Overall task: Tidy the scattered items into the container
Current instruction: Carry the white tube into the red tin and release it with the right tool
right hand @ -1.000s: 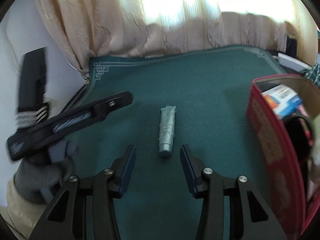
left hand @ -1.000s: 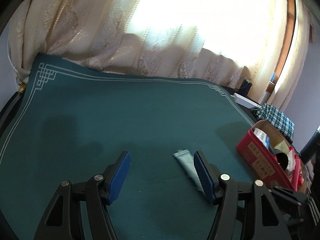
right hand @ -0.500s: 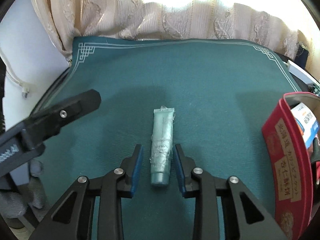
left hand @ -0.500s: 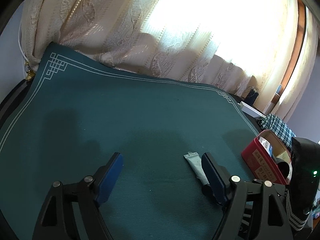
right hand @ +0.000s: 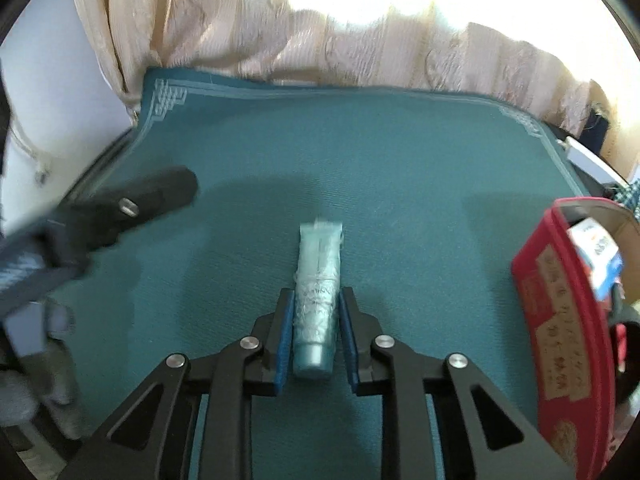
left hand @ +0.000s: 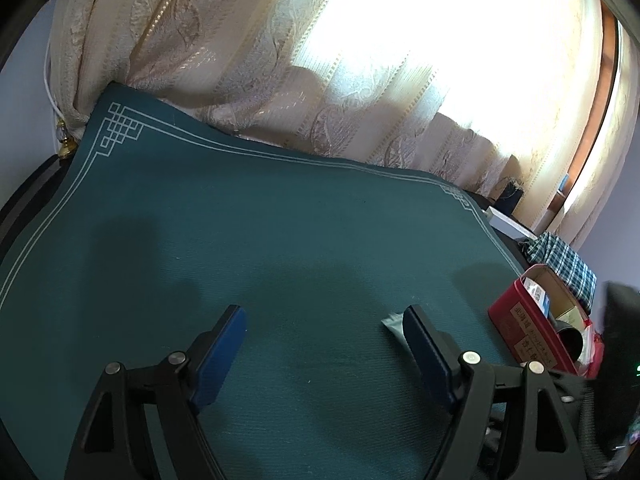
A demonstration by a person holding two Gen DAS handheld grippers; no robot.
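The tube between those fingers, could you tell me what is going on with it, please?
A person is tidying with a handheld gripper in each hand. The right gripper has just been closing on the tube, whose cap end now sits between the fingers while it lies on the green mat. The left gripper hangs open over the mat, holding nothing. The red box, partly filled, stands at the right.

Left wrist view: sits low behind its own fingers, tilted down across the green mat point(left hand: 280, 240) toward the far curtain point(left hand: 240, 60), with the red container point(left hand: 524, 328) at its right edge. Right wrist view: closer to the mat, same heading, container near right. Both share mat, curtain, container and the tube point(right hand: 318, 276).
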